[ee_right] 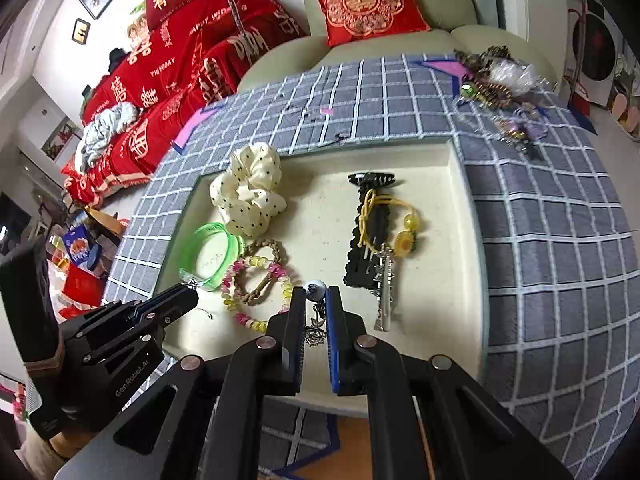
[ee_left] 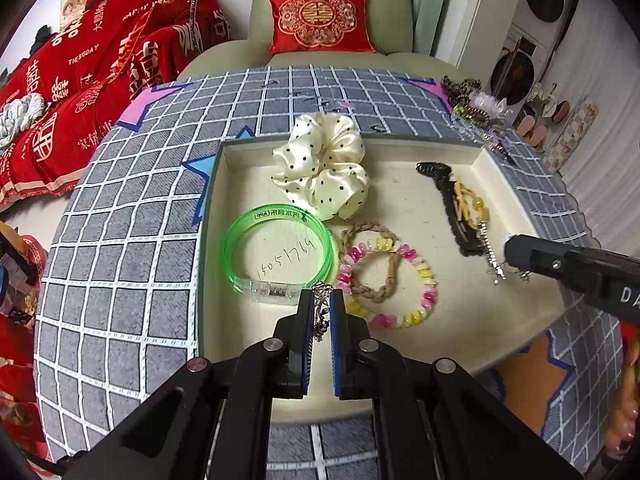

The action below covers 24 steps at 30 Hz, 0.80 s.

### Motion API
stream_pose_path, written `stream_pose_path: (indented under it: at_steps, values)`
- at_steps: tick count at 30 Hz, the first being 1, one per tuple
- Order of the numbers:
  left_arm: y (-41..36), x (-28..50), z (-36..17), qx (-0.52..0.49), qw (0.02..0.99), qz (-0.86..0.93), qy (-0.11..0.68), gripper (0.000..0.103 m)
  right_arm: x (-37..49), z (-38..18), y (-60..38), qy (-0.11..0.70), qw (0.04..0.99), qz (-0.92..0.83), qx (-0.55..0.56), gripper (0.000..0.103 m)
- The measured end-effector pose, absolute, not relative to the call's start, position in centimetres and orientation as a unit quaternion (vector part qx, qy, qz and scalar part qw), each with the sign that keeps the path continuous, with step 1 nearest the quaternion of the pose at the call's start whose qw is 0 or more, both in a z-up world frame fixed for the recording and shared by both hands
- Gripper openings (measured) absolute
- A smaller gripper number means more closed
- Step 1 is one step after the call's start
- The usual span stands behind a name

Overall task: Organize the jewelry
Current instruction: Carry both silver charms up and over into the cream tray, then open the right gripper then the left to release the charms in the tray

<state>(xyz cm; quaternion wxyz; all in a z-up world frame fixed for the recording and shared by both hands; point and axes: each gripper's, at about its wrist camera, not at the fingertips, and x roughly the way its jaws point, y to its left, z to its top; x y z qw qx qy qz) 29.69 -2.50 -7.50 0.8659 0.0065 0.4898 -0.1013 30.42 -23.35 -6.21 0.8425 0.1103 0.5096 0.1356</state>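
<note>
My left gripper (ee_left: 322, 294) is shut on a silver chain piece (ee_left: 320, 312) above the front of the cream tray (ee_left: 460, 320). My right gripper (ee_right: 316, 290) is shut on a pearl pendant (ee_right: 314, 289) with silver leaves hanging between its fingers. Whether the two pieces are joined I cannot tell. In the tray lie a dotted scrunchie (ee_left: 324, 164), a green bangle (ee_left: 276, 256), a braided band (ee_left: 372, 264), a pink and yellow bead bracelet (ee_left: 400, 312), a black hair clip (ee_right: 368, 240), a yellow cord bracelet (ee_right: 404, 236) and a silver pendant (ee_right: 384, 296). The right gripper (ee_left: 507, 245) also shows in the left wrist view, and the left gripper (ee_right: 192, 290) in the right wrist view.
The tray (ee_right: 452, 184) rests on a table under a grey checked cloth (ee_left: 120, 240). A heap of loose jewelry (ee_right: 496, 80) lies at the cloth's far right corner. Behind the table is a green armchair with a red cushion (ee_left: 320, 20). Red bedding (ee_left: 80, 80) is at the left.
</note>
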Motion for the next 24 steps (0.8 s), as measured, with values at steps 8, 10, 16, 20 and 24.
stream_pose_path:
  at_steps: [8,10,16,20,24]
  values:
    - [-2.8,30.7,-9.2,0.014,0.861,-0.095,0.5,0.015,31.9,-9.3,-22.4,0.533,0.83,0.124,0.103,0.01]
    - [-3.0,30.8,-9.6,0.018,0.859,-0.093,0.503,0.015,32.1,-9.9,-22.3,0.538,0.829,0.119,0.096,0.01]
    - [-3.3,30.7,-9.8,0.027,0.861,-0.088,0.5,0.015,32.1,-10.4,-21.7,0.538,0.832,0.111,0.072,0.01]
    - [-3.5,30.8,-9.7,0.033,0.86,-0.082,0.502,0.015,32.1,-10.3,-21.4,0.54,0.833,0.107,0.063,0.011]
    - [-3.7,30.6,-9.0,0.034,0.865,-0.076,0.495,0.015,32.1,-10.2,-21.6,0.545,0.828,0.112,0.076,0.012]
